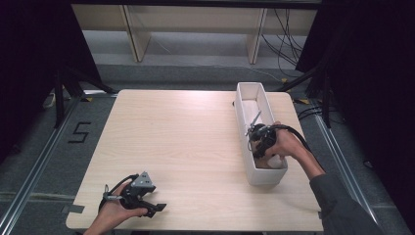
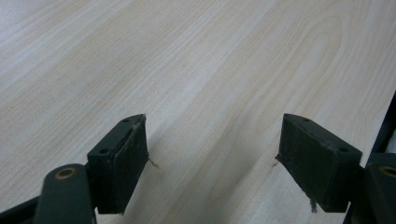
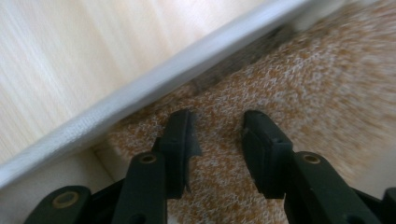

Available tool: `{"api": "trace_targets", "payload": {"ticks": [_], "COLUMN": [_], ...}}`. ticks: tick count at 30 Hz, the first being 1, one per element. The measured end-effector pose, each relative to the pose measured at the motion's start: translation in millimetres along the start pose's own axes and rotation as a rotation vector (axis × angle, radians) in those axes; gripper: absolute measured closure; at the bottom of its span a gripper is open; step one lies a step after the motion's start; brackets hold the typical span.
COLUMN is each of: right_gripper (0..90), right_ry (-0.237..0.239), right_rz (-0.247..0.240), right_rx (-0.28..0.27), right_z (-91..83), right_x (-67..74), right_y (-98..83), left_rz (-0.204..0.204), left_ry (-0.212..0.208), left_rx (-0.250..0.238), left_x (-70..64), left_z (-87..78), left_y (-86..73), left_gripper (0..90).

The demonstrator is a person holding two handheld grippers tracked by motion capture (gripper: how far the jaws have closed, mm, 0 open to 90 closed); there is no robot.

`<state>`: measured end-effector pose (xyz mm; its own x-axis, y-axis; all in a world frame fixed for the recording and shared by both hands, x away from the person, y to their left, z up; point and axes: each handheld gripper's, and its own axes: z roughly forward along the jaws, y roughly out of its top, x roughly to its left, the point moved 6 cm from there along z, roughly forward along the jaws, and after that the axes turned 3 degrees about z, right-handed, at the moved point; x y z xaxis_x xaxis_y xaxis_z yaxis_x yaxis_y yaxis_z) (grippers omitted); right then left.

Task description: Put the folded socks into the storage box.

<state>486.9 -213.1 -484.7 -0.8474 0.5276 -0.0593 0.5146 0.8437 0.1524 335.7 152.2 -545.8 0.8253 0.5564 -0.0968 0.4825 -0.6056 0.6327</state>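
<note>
My right hand-held gripper (image 3: 217, 135) stands half open over the speckled brown cloth (image 3: 327, 88) inside the white bin (image 3: 140, 98), gripping nothing; I should press lower before closing. Left hand-held gripper (image 2: 212, 163) idles wide open, empty.

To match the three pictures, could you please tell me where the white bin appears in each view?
High view: the bin stands lengthwise at the table's right side, with the right gripper inside its near end.
Left gripper view: the bin is not in this picture; bare tabletop lies beyond the open gripper.
Right gripper view: its rim runs diagonally across the upper left.
Shared landmark: the light wood tabletop.
</note>
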Motion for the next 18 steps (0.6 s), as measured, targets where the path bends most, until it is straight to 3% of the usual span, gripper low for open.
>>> {"api": "trace_targets", "payload": {"ticks": [3, 7, 13, 15, 18], "right_gripper": [62.2, 60.1, 56.2, 54.1, 51.7], "right_ry": [0.006, 0.02, -0.027, -0.049, -0.044], "right_rz": [-0.005, 0.019, 0.125, 0.155, 0.154], "right_rx": [0.002, -0.028, -0.163, -0.18, -0.244], "right_z": [7.1, -2.9, -30.2, -38.1, -49.4], "right_x": [1.7, -0.4, -11.9, -14.7, -14.6], "right_y": [-0.4, -4.1, -6.2, -9.1, -9.5], "left_rz": [0.013, 0.008, 0.01, 0.011, 0.007], "left_ry": [0.0, 0.009, 0.008, 0.006, 0.008], "left_rx": [0.015, 0.001, -0.002, -0.003, -0.009], "left_x": [0.5, 2.1, 2.7, 2.0, 2.5], "left_z": [-0.9, -1.0, -2.5, -2.8, -2.8], "left_y": [-1.6, -0.5, -0.3, -0.3, 0.9], "left_gripper": [23.3, 23.3, 23.3, 23.3, 23.3]}}
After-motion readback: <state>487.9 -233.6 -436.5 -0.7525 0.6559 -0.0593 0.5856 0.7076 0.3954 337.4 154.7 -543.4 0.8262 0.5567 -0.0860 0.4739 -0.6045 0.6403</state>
